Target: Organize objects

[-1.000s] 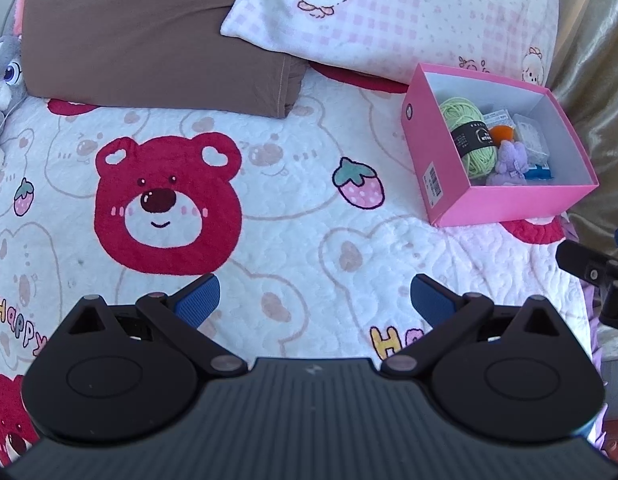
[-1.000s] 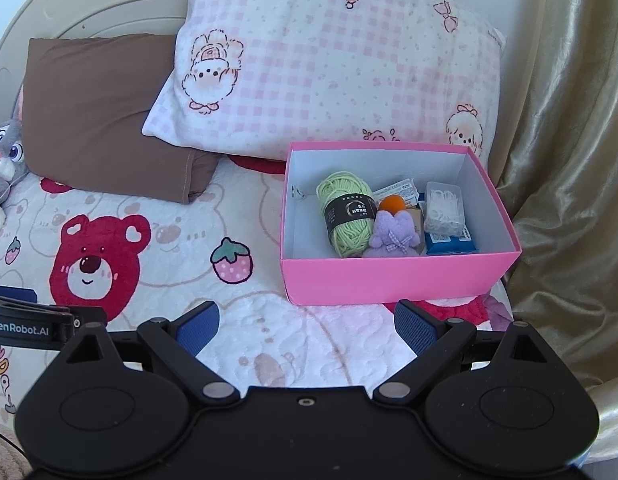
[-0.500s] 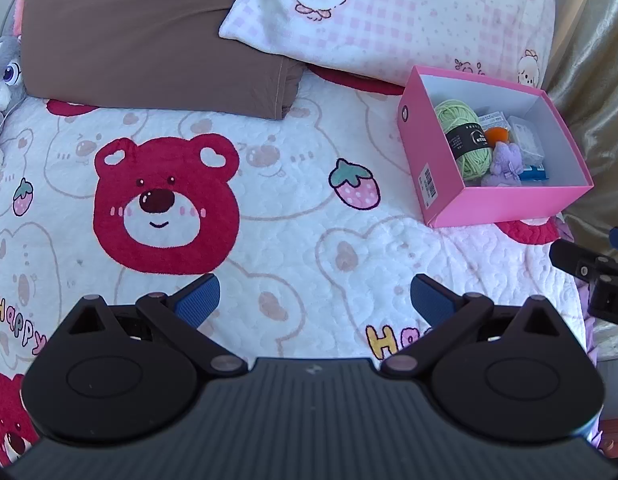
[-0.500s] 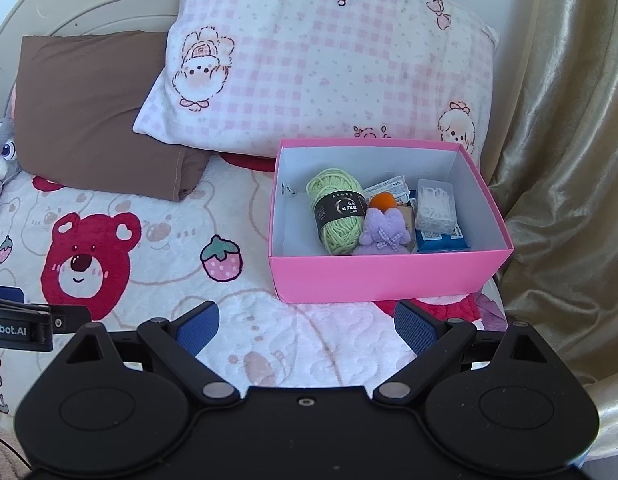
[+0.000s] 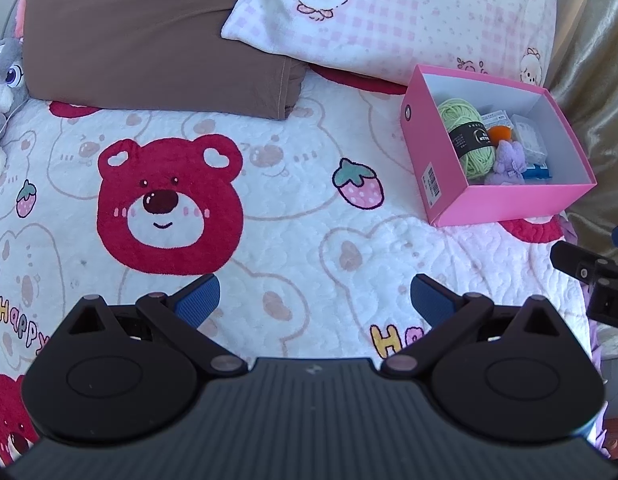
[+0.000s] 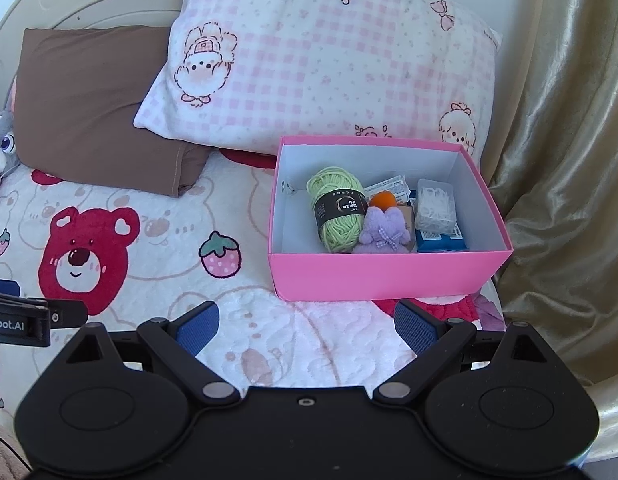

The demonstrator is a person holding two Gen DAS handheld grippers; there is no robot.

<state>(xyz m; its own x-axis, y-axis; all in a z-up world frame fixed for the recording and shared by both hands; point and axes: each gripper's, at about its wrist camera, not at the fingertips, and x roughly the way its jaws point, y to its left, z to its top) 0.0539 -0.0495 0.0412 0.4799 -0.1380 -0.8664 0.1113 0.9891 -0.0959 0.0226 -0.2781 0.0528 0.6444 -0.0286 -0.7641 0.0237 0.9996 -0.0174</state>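
Here, both hand-held grippers hover over the white quilted bedspread printed with red bears (image 5: pixel 169 200), each with its blue-padded fingers spread wide and holding nothing: the left gripper (image 5: pixel 315 300) above the middle of the bed, the right gripper (image 6: pixel 305 324) just in front of the open pink cardboard box (image 6: pixel 385 274). The box sits on the bedspread below the pink checked pillow (image 6: pixel 329 72), near the gold curtain (image 6: pixel 569 160). Inside lie a green yarn skein with a black band (image 6: pixel 337 212), a small purple plush toy (image 6: pixel 383 230), an orange ball (image 6: pixel 383 200), a clear plastic case (image 6: pixel 435 204) and what looks like a blue packet (image 6: pixel 441 240).
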